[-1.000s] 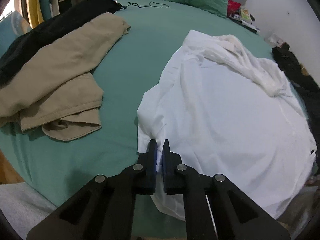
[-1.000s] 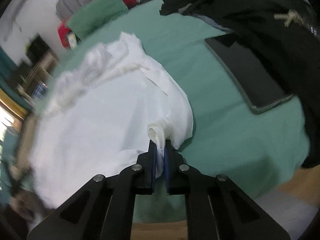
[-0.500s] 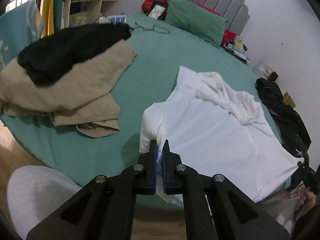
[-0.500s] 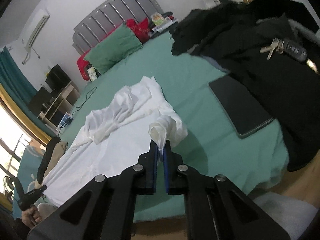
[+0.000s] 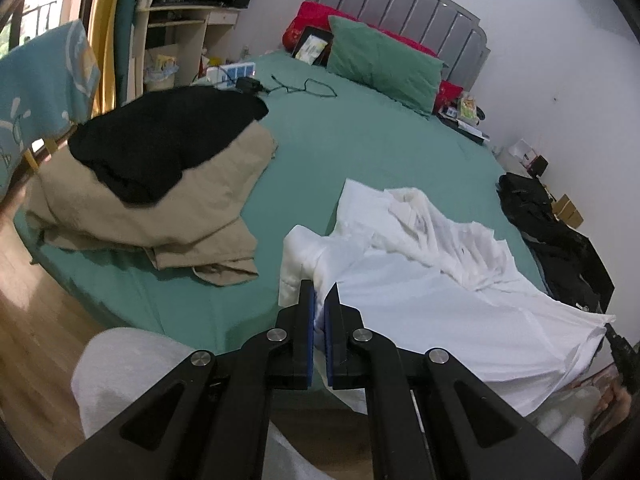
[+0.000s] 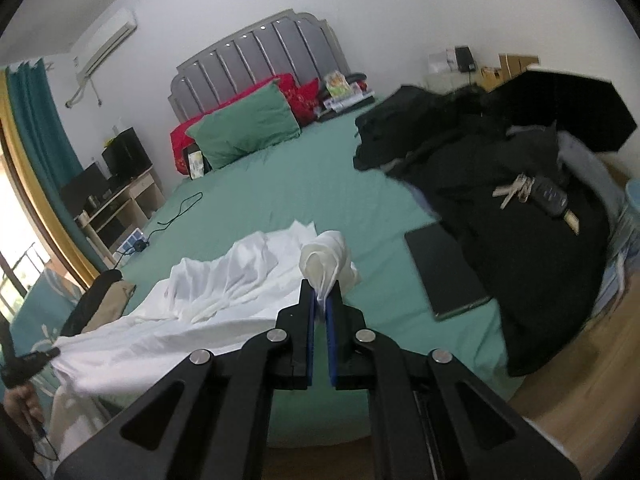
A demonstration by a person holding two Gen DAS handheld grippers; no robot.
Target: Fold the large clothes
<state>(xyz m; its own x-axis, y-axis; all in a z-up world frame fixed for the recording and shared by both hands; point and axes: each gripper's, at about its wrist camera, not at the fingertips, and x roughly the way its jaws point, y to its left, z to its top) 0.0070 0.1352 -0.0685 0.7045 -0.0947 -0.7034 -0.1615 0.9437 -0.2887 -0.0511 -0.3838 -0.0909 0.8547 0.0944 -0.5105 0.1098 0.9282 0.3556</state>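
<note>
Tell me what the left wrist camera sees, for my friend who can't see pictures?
The left gripper pinches a white shirt's corner above a green bed. A tan and black clothes pile lies to the left.

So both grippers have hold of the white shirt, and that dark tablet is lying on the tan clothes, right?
Not quite. Both grippers do grip the white shirt, but the dark tablet lies on the green bedsheet beside the black clothes, as the right wrist view shows.

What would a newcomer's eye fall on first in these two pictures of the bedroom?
First, the white shirt spread across the near edge of the green bed, pinched at its corners by the left gripper and the right gripper. Next, the tan and black clothes heaped at the bed's left side.
</note>
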